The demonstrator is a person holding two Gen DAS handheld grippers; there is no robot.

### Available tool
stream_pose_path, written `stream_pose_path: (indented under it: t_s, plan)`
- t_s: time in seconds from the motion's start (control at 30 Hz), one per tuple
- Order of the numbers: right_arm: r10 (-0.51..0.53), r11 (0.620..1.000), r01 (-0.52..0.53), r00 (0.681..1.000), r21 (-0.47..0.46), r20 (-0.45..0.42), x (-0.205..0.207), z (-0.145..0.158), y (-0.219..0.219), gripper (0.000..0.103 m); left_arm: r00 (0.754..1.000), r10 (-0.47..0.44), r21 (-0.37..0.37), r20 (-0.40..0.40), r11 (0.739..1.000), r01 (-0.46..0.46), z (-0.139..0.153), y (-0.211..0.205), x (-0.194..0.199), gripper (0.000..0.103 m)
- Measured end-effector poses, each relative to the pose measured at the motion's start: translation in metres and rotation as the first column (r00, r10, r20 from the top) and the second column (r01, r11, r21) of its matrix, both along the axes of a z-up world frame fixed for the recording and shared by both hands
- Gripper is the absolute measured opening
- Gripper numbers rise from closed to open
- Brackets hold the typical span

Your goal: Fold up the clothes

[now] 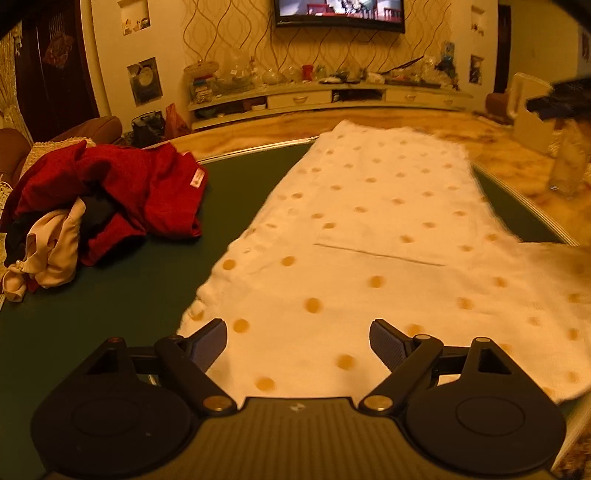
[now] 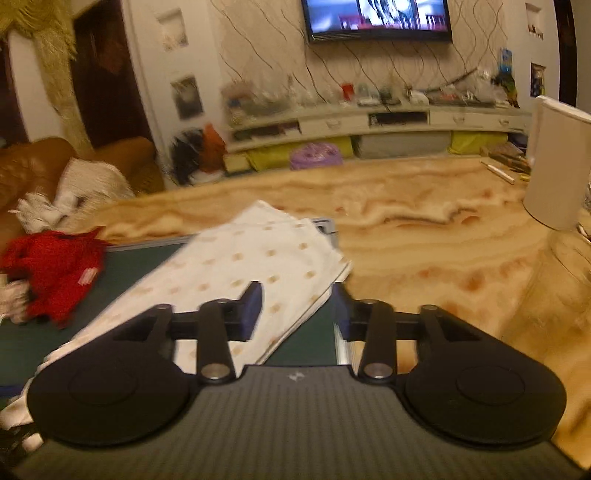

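Left gripper: jaws spread wide, nothing between the pads; it hangs over the near end of the white dotted garment, not touching it in this view.

Right gripper: jaws parted, pads clear of the cloth; the left finger stands in front of the garment's edge, the right one over the mat's rim; the view is blurred.

White dotted garment: spread flat on the green mat, running from 6 o'clock toward 12 o'clock in the left wrist view, a sleeve reaching out at 3 o'clock; layered edges show at its far end in the right wrist view.

Red garment: heaped at 9 o'clock on the mat, apart from the white one; a beige item and dark cloth lie against it.

Background: television at 12 o'clock on the wall above a cluttered long cabinet; marbled floor beyond the mat.
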State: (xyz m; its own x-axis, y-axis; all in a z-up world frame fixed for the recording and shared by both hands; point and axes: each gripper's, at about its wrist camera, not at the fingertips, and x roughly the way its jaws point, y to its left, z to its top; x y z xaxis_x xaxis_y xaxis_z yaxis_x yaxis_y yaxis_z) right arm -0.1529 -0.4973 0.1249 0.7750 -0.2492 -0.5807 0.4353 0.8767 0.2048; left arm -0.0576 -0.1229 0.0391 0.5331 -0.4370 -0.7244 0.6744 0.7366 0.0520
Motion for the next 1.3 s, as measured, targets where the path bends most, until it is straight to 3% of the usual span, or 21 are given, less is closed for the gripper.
stream_pose_path:
  t_s: [0.07, 0.23, 0.4, 0.73, 1.0, 1.07, 1.13, 1.23, 1.3]
  plan:
    - [-0.007, 0.999, 0.007, 1.000, 0.038, 0.013, -0.043, 0.001, 0.025, 0.064, 1.000, -0.023, -0.002, -0.016, 1.000, 0.023, 0.005, 0.002, -0.016, 0.089]
    - [-0.108, 0.950, 0.122, 0.992, 0.286, -0.066, -0.128, -0.042, 0.065, 0.065, 0.995, -0.096, 0.027, -0.026, 0.995, 0.096, 0.009, 0.010, -0.062, 0.089]
    - [-0.183, 0.900, 0.238, 0.966, 0.366, -0.181, -0.173, -0.079, 0.079, 0.065, 0.990, -0.137, 0.051, -0.037, 0.989, 0.138, 0.014, 0.022, -0.095, 0.089]
    - [-0.151, 0.913, 0.236, 0.953, 0.333, -0.262, -0.157, -0.098, 0.097, 0.065, 0.994, -0.109, 0.062, -0.025, 0.992, 0.111, 0.026, 0.047, -0.125, 0.089]
    - [-0.098, 0.929, 0.209, 0.934, 0.306, -0.343, -0.137, -0.108, 0.113, 0.063, 0.987, -0.157, 0.053, -0.020, 0.986, 0.158, 0.030, 0.032, -0.129, 0.089]
    - [-0.081, 0.939, 0.191, 0.930, 0.284, -0.358, -0.132, -0.108, 0.117, 0.034, 0.981, -0.195, 0.048, -0.019, 0.979, 0.196, 0.026, 0.018, -0.134, 0.089]
    - [-0.073, 0.934, 0.191, 0.929, 0.301, -0.363, -0.129, -0.109, 0.115, 0.017, 0.971, -0.239, 0.040, -0.019, 0.970, 0.240, 0.025, 0.002, -0.137, 0.089]
    - [-0.064, 0.893, 0.203, 0.941, 0.401, -0.333, -0.131, -0.108, 0.103, 0.012, 0.944, -0.328, 0.023, -0.014, 0.944, 0.329, 0.022, -0.026, -0.145, 0.089]
    - [-0.074, 0.853, 0.209, 0.955, 0.477, -0.287, -0.134, -0.103, 0.095, 0.011, 0.914, -0.405, 0.013, 0.010, 0.914, 0.405, 0.020, -0.049, -0.153, 0.092]
